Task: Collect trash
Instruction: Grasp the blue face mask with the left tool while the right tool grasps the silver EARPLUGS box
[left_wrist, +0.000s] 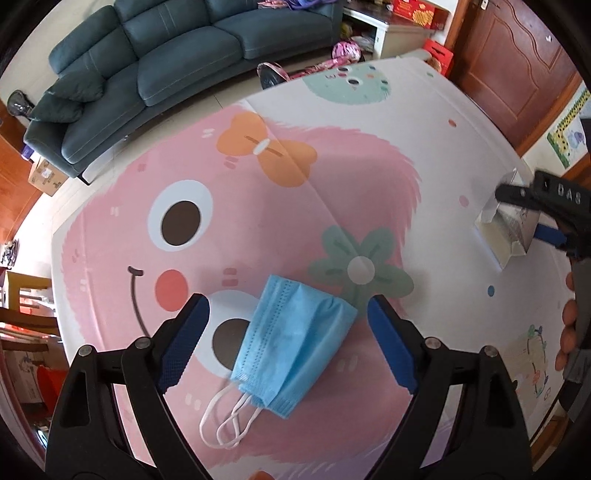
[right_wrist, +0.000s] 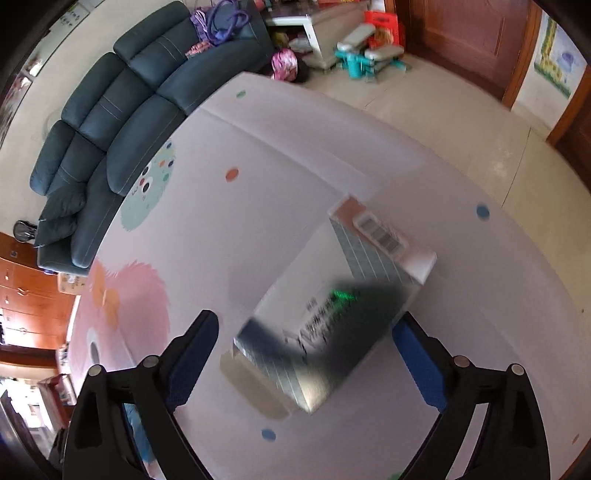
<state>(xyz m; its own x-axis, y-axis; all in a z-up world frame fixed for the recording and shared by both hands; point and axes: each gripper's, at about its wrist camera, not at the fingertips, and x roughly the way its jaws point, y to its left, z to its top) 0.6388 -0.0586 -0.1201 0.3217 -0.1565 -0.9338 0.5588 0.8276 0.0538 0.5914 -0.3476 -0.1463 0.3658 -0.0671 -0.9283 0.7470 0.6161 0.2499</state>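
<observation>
The blue face mask (left_wrist: 291, 343) lies folded on the play mat (left_wrist: 332, 206), between the wide-apart fingers of the left hand-held gripper (left_wrist: 286, 350); it looks soft, light and floppy, so pinching the thick folded middle should work better than the thin white ear loops (left_wrist: 225, 421). The right hand-held gripper (right_wrist: 306, 369) is spread wide too, over a shiny cardboard box (right_wrist: 332, 314) that looks light but stiff. Nothing blocks either one, and the sofa (left_wrist: 147, 62) is well away.

Face mask (left_wrist: 291, 343): you see light blue pleated fabric with white ear loops.
Play mat (left_wrist: 424, 155): white ground; pink furry monster face, orange bow, green flower, small coloured dots.
Carton (right_wrist: 332, 325): silvery grey with fine stripes, white panel, dark print, barcode label; blurred.
Left gripper (left_wrist: 288, 325): black frame, 2 blue pads.
Right gripper (right_wrist: 306, 350): black frame, blue pads.
Sofa (left_wrist: 147, 55): dark teal with pale stitching.
Door (left_wrist: 517, 62): reddish-brown wood.
</observation>
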